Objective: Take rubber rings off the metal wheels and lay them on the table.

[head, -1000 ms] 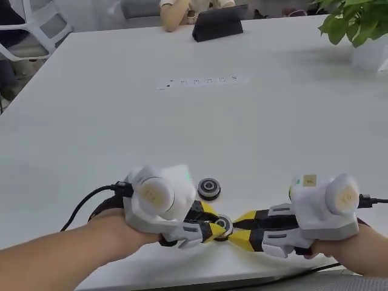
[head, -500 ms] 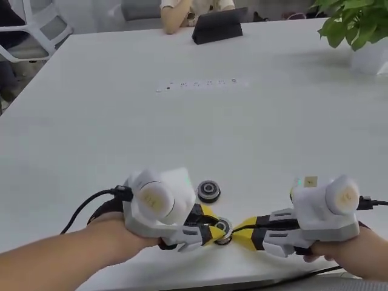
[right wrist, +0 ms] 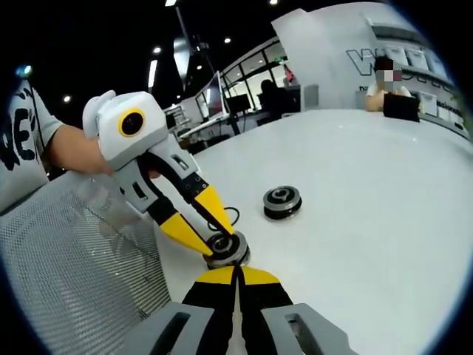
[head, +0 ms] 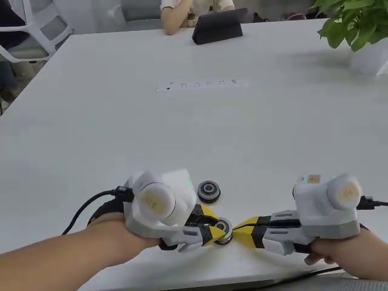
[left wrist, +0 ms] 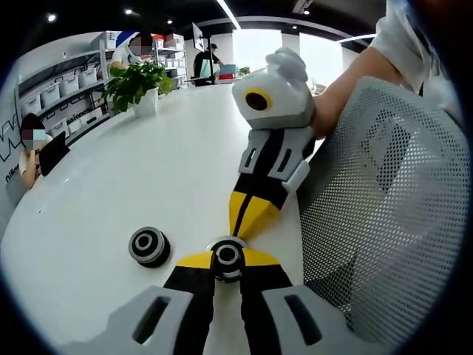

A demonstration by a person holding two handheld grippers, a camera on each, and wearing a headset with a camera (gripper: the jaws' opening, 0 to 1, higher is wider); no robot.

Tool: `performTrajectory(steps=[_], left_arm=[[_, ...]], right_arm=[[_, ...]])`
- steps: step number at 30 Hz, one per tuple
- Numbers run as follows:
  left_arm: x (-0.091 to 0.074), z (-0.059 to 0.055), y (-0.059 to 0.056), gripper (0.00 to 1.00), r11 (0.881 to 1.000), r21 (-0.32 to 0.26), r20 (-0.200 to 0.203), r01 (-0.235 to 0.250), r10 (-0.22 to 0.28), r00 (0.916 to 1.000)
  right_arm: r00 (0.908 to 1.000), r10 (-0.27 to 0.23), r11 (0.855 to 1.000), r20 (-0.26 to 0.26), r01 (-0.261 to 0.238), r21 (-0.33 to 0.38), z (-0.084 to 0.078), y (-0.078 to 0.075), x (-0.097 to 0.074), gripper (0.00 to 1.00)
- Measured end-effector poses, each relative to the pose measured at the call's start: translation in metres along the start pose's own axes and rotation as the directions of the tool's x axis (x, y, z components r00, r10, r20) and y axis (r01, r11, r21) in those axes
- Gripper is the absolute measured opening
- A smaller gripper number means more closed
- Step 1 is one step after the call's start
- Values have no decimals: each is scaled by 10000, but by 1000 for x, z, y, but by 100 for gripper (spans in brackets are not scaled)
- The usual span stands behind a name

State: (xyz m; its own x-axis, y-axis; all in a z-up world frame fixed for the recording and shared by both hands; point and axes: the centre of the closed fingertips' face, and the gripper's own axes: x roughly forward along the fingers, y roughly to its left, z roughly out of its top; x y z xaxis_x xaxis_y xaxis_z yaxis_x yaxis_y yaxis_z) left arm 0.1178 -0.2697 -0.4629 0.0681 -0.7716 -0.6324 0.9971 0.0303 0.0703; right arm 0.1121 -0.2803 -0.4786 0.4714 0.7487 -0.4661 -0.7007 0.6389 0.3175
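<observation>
White flat table carried the work near its front edge. The left gripper was clenched on a round metal wheel with a black rubber ring. The right gripper had its 2 yellow-tipped jaws pressed together, tips touching that wheel's rim; whether they pinched the ring could not be determined. A 2nd ringed wheel lay flat just beyond, apart from both grippers.

A broad white bench spans an open office; a leafy potted plant stands at its far right corner, a mesh chair beside its near edge, ceiling lights overhead
</observation>
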Motion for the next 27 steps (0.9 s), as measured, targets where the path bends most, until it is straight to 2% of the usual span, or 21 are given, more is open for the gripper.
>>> performTrajectory(steps=[3,5,8,16,27], left_arm=[[0,0,0,7,10000,-9,8,1,-1,10000],[0,0,0,7,10000,-7,0,-6,6,10000],[0,0,0,7,10000,-15,-4,-15,15,10000],[0,0,0,7,10000,-23,-33,-49,49,10000],[0,0,1,7,9999,-56,-68,-84,83,9999]], right_arm=[[9996,-117,9996,272,110,264,3,-3,-3,0],[9981,-38,9969,613,-10,780,10,-3,-4,0],[9984,-52,9982,555,19,595,10,-3,-4,0],[9977,29,9978,678,-74,659,13,-1,-3,0],[9973,80,9997,724,-95,208,16,5,-2,0]])
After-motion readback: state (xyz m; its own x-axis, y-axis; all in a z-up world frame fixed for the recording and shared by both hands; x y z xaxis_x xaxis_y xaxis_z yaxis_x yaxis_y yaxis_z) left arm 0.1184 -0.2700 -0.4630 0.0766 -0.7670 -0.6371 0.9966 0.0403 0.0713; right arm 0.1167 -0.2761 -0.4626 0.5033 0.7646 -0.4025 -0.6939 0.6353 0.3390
